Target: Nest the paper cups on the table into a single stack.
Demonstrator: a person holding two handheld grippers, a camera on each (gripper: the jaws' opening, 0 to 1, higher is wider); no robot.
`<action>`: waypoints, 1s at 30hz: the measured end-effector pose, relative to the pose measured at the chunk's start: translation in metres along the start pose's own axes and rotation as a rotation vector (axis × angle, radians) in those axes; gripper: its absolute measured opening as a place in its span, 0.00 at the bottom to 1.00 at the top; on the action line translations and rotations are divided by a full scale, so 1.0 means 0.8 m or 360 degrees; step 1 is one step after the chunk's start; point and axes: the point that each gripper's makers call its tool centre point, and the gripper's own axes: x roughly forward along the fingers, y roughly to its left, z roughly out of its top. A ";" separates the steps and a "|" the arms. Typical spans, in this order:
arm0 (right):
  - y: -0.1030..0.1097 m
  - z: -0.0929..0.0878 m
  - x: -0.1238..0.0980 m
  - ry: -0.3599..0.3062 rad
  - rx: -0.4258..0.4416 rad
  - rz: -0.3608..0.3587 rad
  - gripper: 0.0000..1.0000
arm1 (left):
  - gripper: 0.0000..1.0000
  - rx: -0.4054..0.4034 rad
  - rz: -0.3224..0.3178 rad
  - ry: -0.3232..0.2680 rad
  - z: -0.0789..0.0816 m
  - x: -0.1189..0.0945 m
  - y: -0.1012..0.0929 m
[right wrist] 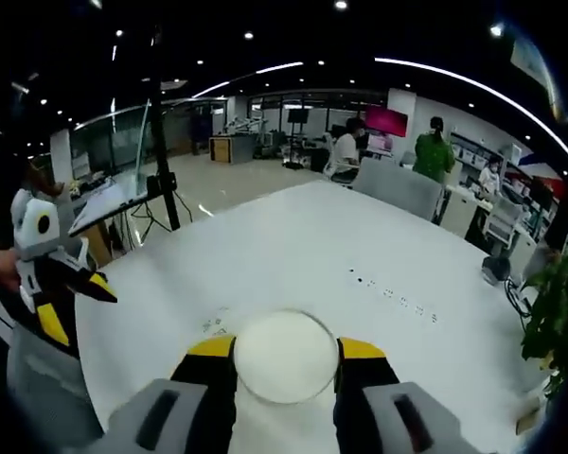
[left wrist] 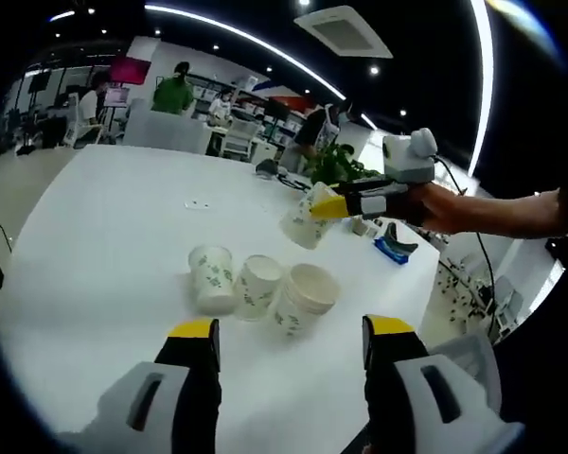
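Cups counted in the left gripper view: four. Three paper cups (left wrist: 256, 287) standing close together in a short row on the white desk (left wrist: 104, 218), all white with small green marks on the sides, mouths up. Rightmost one (left wrist: 305, 298) looking thicker at the rim, maybe more than one cup nested, cannot tell how many. Nothing visible inside the others. Fourth cup (left wrist: 306, 219) held up in the air above and behind the row, tilted, clear of the desk, same white with green pattern. Gripped at its rim by the right gripper (left wrist: 333, 206), reaching in from the right side, yellow-tipped fingers closed on it, with a person's hand and bare forearm behind. Left gripper (left wrist: 292, 333) low in its own view, fingers (left wrist: 197, 331) wide apart with yellow tips, holding nothing, just in front of the three cups, not touching them. Seen from the right gripper view: held cup (right wrist: 286, 357) showing as a white round bottom clamped between the two yellow-tipped fingers, desk surface far below and behind. Left gripper (right wrist: 76, 293) also at the left edge of that view, yellow and black. On the far side of the desk, a green plant (left wrist: 336, 163) and a blue object (left wrist: 393, 248). Several people at desks in the office behind.
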 end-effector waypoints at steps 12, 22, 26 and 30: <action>0.053 0.038 -0.027 -0.0146 0.0070 0.0102 0.38 | 0.59 -0.0075 -0.0089 -0.0055 0.006 0.008 -0.020; 0.111 0.061 -0.031 -0.0237 0.0100 0.0231 0.38 | 0.57 -0.0029 -0.0144 -0.0148 0.025 0.020 -0.030; 0.126 0.069 -0.032 -0.0259 0.0106 0.0293 0.38 | 0.52 -0.0007 -0.0163 -0.0235 0.038 0.022 -0.034; 0.144 0.078 -0.038 -0.0292 0.0150 0.0369 0.38 | 0.49 0.0030 -0.0180 -0.0272 0.045 0.023 -0.038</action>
